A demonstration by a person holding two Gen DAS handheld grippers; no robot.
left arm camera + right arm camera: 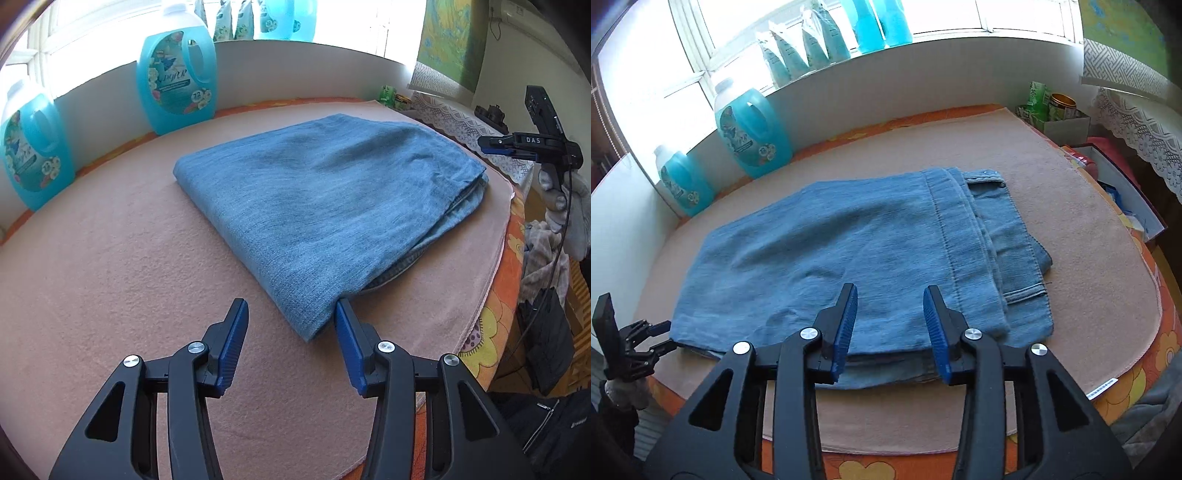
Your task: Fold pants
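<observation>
Lying folded on the pink mat [110, 258], blue denim pants [325, 192], nearest corner at twelve o'clock between the parted, empty left gripper [290, 332]; right gripper [890, 317] hovering apart, holding nothing; squaring stacked edges gently, likely finishing.

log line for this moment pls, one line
stage: pants folded on mat | left gripper: open at corner | right gripper: open, nothing held

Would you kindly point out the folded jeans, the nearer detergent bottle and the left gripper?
folded jeans [827, 254]: right wrist view, top denim layer.
detergent bottle [173, 81]: left wrist view, label.
left gripper [290, 310]: left wrist view, between fingertips.
</observation>
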